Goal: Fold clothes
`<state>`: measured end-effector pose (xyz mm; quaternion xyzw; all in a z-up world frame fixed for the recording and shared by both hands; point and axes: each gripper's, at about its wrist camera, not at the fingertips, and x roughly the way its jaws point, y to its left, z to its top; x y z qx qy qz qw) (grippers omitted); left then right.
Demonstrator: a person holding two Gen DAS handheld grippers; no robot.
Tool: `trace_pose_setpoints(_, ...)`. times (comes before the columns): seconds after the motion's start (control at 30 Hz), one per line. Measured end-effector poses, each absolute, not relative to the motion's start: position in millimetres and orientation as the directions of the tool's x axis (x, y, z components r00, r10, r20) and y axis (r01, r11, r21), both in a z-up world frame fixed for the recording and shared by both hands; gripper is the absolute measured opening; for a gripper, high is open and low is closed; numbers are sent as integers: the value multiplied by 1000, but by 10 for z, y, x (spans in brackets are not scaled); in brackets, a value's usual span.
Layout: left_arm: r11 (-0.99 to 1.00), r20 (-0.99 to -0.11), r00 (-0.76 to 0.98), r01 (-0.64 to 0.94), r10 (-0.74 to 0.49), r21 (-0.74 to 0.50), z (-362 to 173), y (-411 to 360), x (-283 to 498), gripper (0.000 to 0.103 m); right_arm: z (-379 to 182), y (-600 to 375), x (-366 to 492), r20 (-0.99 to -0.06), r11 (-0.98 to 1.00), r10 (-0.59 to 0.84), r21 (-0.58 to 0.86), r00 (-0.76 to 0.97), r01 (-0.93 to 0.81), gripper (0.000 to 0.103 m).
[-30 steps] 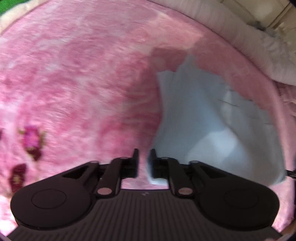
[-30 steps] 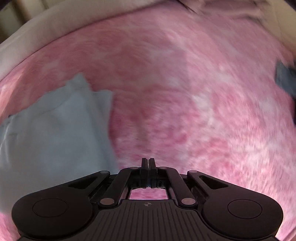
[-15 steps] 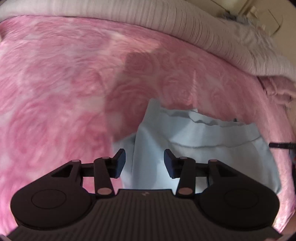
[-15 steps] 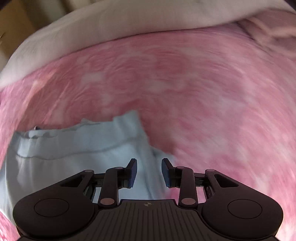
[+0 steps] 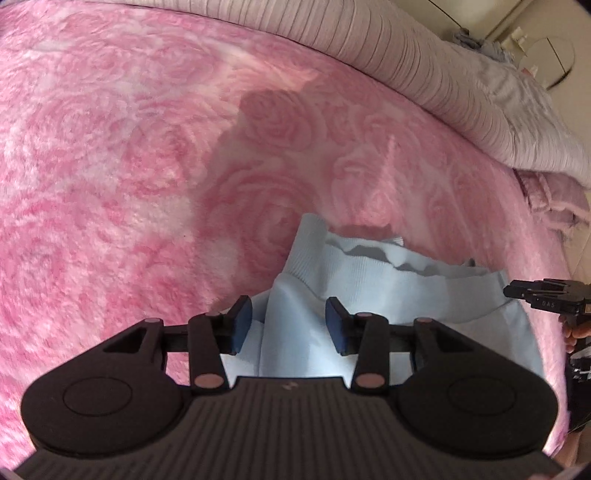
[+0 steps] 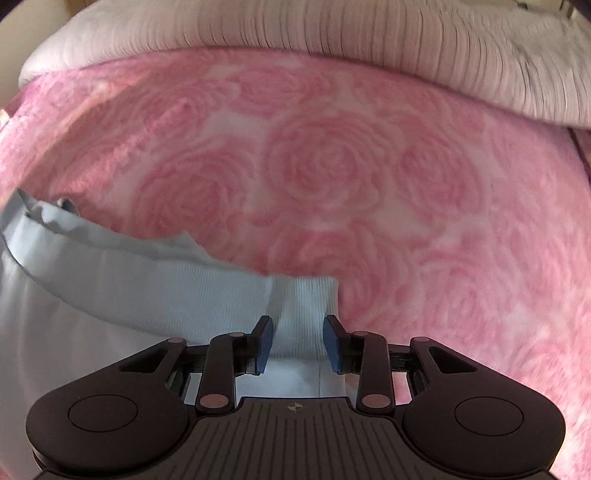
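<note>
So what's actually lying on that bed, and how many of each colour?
Light blue garment: 1
Pink rose-patterned blanket: 1
Whitish ribbed cover along the far edge: 1
Black grippers, both open: 2, the left gripper and the right gripper
Total: 5

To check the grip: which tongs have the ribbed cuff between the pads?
The right tongs: the ribbed cuff lies between them. The left tongs straddle smooth light blue garment fabric instead.

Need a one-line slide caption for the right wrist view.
Open right gripper poised over the ribbed hem corner of a light blue garment on a pink rose-patterned blanket.
</note>
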<state>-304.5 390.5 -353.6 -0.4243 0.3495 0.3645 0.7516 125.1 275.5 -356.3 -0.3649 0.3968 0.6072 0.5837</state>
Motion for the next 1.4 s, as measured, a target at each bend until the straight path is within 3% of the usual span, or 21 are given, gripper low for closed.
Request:
trace_pose_setpoints(0.23,349,-836,497,-845,233,-406,-3322,3749,-3141,38,-3319,3016,1044,-877,-248,410,159,-252,-956,35)
trace_pose_setpoints(0.4,351,-845,492,-844,209,-405,-3291,3583,-3199,38,-3437,3328,522,-891,-518,296,153,-344,-842,35)
trace_pose_setpoints(0.63,299,-852,479,-862,213,-410,-3400,3551,-3306,38,-3750,3544,209,-915,-654,178,166,-363,-738,34)
trace_pose_setpoints(0.7,299,-849,482,-861,217,-412,-3403,3566,-3307,38,-3717,3542,224,-913,-665,180,161,-366,-730,0)
trace_pose_setpoints(0.83,316,-842,488,-856,230,-410,-3381,3613,-3279,38,-3509,3475,271,-887,-671,281,92,-367,-736,0)
trace_pose_setpoints(0.93,327,-841,486,-855,237,-402,-3388,3669,-3243,38,-3420,3464,384,-859,-565,416,13,-298,-825,0)
trace_pose_setpoints(1.07,348,-851,468,-859,239,-375,-3437,3740,-3156,38,-3686,3429,284,-895,-528,386,-17,-222,-849,0)
trace_pose_setpoints(1.17,363,-851,467,-856,241,-367,-3464,3798,-3102,38,-3713,3378,237,-885,-467,431,-50,-178,-883,9)
trace_pose_setpoints(1.3,365,-845,480,-849,236,-381,-3519,3885,-3049,39,-3465,3242,695,-863,-188,486,50,-137,-981,42)
trace_pose_setpoints(1.4,347,-836,495,-846,235,-404,-3579,3928,-3029,39,-3392,2975,1123,-876,20,475,104,-82,-994,44)
